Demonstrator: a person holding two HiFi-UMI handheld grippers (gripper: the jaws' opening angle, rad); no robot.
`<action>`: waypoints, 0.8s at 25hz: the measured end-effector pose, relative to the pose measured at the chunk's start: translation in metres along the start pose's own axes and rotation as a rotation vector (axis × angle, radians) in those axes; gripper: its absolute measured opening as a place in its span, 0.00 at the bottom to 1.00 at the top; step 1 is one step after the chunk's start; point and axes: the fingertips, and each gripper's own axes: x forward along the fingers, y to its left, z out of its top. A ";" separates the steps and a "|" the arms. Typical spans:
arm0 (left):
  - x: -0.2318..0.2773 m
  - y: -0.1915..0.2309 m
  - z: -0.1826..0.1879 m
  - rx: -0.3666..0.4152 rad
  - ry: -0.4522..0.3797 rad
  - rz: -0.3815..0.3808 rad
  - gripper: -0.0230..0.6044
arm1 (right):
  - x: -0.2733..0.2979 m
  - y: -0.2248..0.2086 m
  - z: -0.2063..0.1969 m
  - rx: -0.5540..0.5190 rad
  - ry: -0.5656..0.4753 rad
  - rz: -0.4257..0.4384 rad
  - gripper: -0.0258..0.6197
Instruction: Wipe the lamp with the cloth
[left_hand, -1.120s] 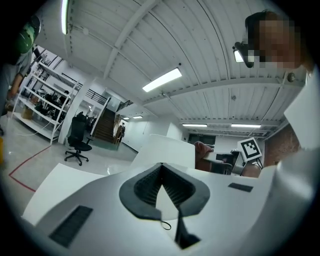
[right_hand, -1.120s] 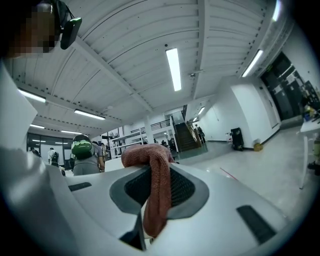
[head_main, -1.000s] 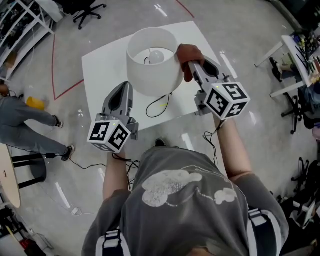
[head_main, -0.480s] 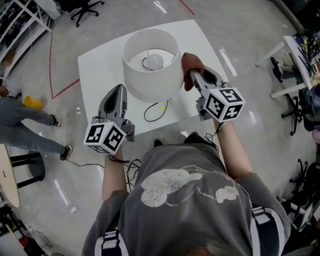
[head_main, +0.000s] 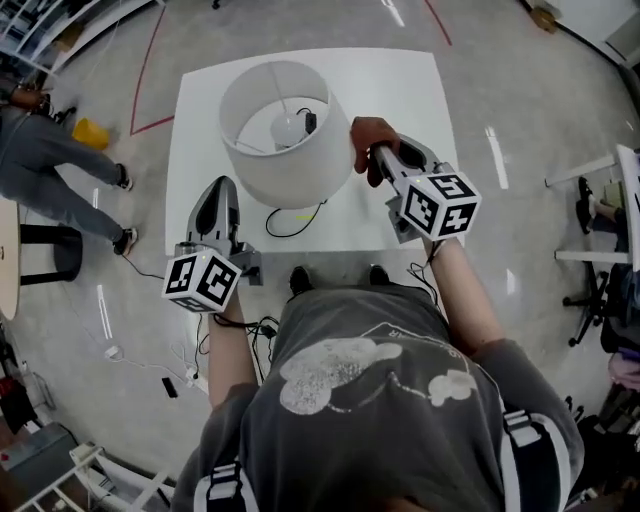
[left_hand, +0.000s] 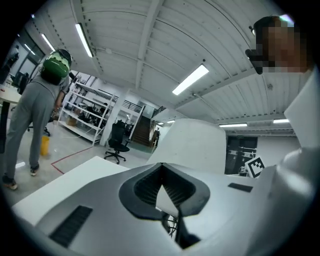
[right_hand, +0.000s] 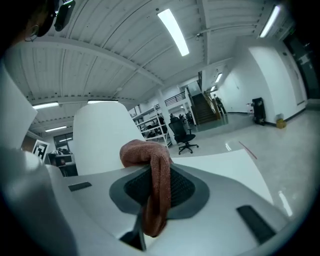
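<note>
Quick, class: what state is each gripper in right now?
Left gripper: closed, holding nothing.
Right gripper: closed on the cloth.

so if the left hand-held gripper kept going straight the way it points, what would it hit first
Most likely the lampshade: the left hand-held gripper, shut and empty, points at its near side above the white table. The gap between them is hard to judge.
</note>
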 end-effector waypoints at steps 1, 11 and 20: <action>-0.003 -0.006 -0.003 0.003 -0.012 0.023 0.05 | 0.000 -0.001 0.007 -0.012 -0.008 0.029 0.13; -0.028 -0.057 -0.002 0.030 -0.124 0.149 0.05 | 0.004 0.043 0.098 -0.125 -0.139 0.317 0.13; -0.027 -0.049 -0.009 -0.007 -0.094 0.145 0.05 | 0.029 0.065 0.089 -0.099 -0.153 0.355 0.13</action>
